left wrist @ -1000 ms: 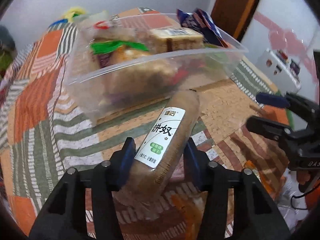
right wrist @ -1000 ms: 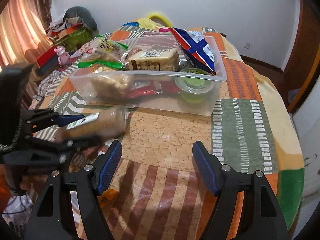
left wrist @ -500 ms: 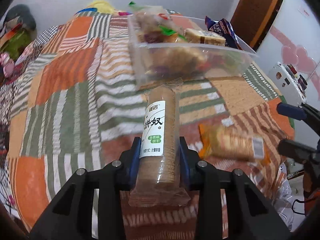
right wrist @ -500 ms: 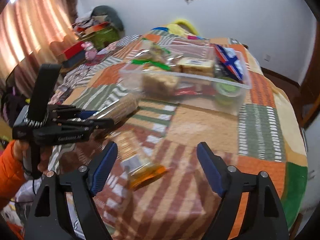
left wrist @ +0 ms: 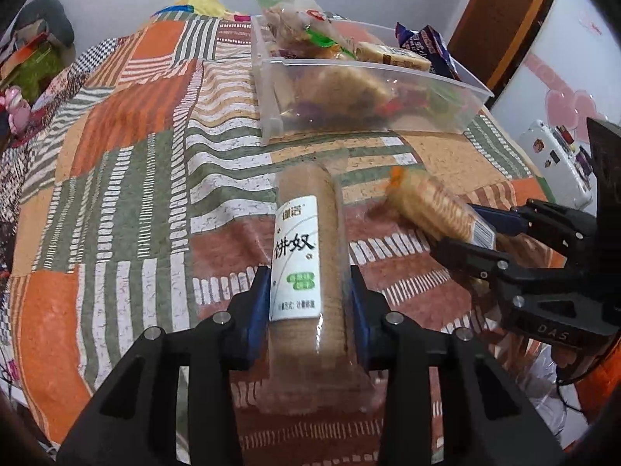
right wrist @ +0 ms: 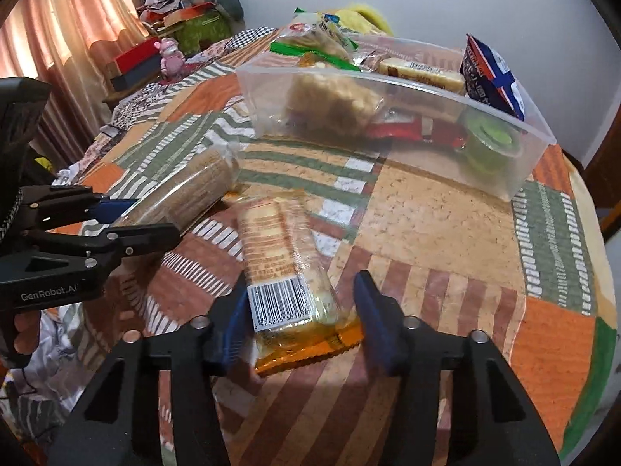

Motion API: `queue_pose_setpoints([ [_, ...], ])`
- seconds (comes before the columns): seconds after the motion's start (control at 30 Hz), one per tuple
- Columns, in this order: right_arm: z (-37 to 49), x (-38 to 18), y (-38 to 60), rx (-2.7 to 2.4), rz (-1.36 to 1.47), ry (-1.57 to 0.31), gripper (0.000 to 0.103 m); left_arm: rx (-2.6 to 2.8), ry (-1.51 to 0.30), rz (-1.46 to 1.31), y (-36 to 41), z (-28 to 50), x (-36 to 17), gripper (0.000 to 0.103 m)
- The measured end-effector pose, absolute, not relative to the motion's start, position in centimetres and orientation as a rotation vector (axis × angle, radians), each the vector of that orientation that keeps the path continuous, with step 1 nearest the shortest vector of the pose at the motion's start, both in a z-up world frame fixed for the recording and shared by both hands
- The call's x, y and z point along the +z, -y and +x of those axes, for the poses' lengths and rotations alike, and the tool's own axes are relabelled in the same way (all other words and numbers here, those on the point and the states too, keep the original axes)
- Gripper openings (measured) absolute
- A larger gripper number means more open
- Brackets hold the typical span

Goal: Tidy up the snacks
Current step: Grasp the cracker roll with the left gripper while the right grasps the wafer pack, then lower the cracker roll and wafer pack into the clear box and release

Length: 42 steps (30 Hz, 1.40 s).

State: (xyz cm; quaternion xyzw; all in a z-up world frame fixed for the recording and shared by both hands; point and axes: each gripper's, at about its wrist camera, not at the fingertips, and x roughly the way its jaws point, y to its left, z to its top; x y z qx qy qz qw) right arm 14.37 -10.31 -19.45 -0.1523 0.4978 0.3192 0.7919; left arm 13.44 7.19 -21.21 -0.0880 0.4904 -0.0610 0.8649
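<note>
My left gripper [left wrist: 308, 303] is shut on a brown biscuit roll [left wrist: 306, 256] with a white label, held low over the patchwork tablecloth; the roll also shows in the right wrist view [right wrist: 186, 198]. My right gripper [right wrist: 302, 310] is open, its blue pads on either side of an orange cracker packet [right wrist: 283, 260] that lies on the cloth, with a gap on the right side. The cracker packet [left wrist: 431, 209] and right gripper [left wrist: 477, 233] show at the right of the left wrist view. A clear plastic bin [left wrist: 368, 93] of snacks stands beyond.
The bin [right wrist: 388, 116] holds bagged biscuits, a wrapped bar, a blue packet and a green cup. Boxes and a pink toy [right wrist: 170, 58] sit beyond the table's far left. The table edge curves down at the right. A white cabinet [left wrist: 555, 159] stands off the table.
My left gripper has pulled back from the bin with the biscuit roll. My right gripper has moved down and now straddles the cracker packet, its jaws narrower than before.
</note>
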Motion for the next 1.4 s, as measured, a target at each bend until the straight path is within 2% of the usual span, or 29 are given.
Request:
queue_pose_setpoints([
  [0.3, 14.9, -19.0, 10.0, 0.681, -0.304, -1.076, 0.043, -0.089, -0.981, -0.153, -6.3, 14.2, -21.5, 0.036],
  [0.37, 15.0, -19.1, 9.7, 0.69, -0.305, -1.068, 0.04, -0.087, -0.977, -0.154, -6.4, 14.2, -21.4, 0.036],
  [0.4, 15.0, -19.2, 9.5, 0.693, -0.307, -1.059, 0.034, -0.087, -0.976, -0.158, -6.5, 14.2, -21.3, 0.036],
  [0.57, 14.9, -19.1, 9.8, 0.687, -0.268, -1.039, 0.032, -0.09, -0.962, -0.178, -6.8, 14.0, -20.8, 0.036],
  [1.07, 16.0, -13.4, 13.0, 0.637, -0.2, -0.885, 0.032, -0.12, -0.788, -0.165, -5.7, 14.2, -14.1, 0.036],
  [1.4, 19.3, -11.3, 13.2, 0.586, -0.175, -0.806, 0.032, -0.126, -0.698, -0.156, -5.2, 18.3, -10.8, 0.036],
])
